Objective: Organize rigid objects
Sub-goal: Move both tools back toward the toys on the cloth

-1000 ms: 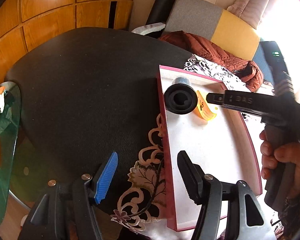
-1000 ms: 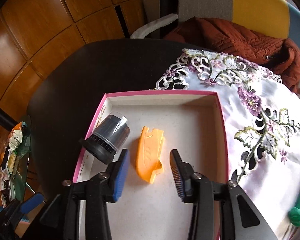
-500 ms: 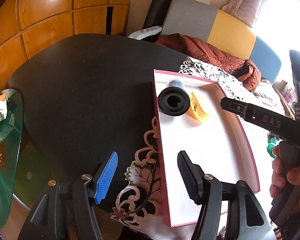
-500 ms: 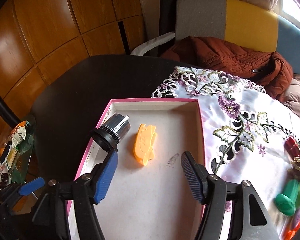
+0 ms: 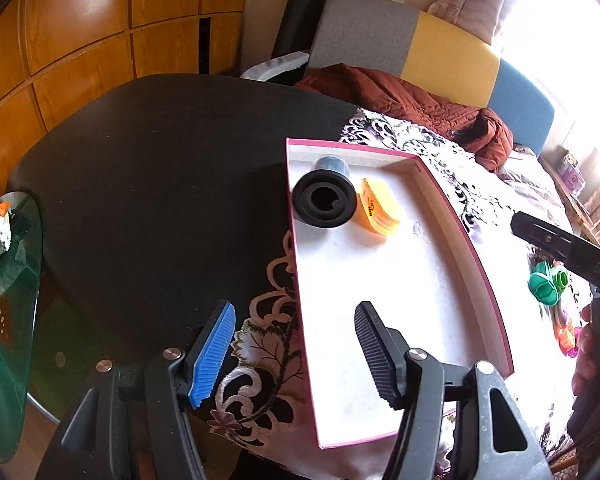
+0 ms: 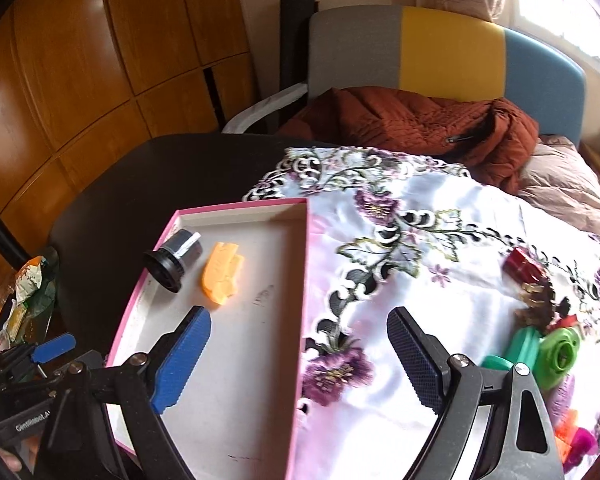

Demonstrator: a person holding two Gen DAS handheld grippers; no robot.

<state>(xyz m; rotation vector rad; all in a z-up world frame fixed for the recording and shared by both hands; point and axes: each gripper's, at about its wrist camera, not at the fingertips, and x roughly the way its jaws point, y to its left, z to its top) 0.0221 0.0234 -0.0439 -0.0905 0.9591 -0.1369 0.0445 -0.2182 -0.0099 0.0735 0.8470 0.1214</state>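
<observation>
A pink-rimmed white box (image 5: 485, 280) (image 6: 305, 280) lies on the embroidered cloth. In it lie a black cylindrical cap (image 5: 324, 199) (image 6: 174, 258) and an orange plastic piece (image 5: 379, 208) (image 6: 222, 273). My left gripper (image 5: 294, 354) is open and empty, low over the box's near left rim. My right gripper (image 6: 298, 364) is open and empty, above the box's right rim and the cloth. Loose items sit at the right: a red block (image 6: 520, 266), green round pieces (image 6: 556, 354) (image 5: 546, 286), and orange and pink bits (image 6: 572, 438).
The white floral cloth (image 6: 420, 240) covers part of a black round table (image 5: 160, 184). A brown jacket (image 6: 412, 128) lies on a grey, yellow and blue chair behind. A glass side table (image 5: 8, 280) with snack packets stands at the left.
My right gripper has opened wider, pulled back from the orange piece and swung right toward the loose items. The left gripper has hardly moved.
</observation>
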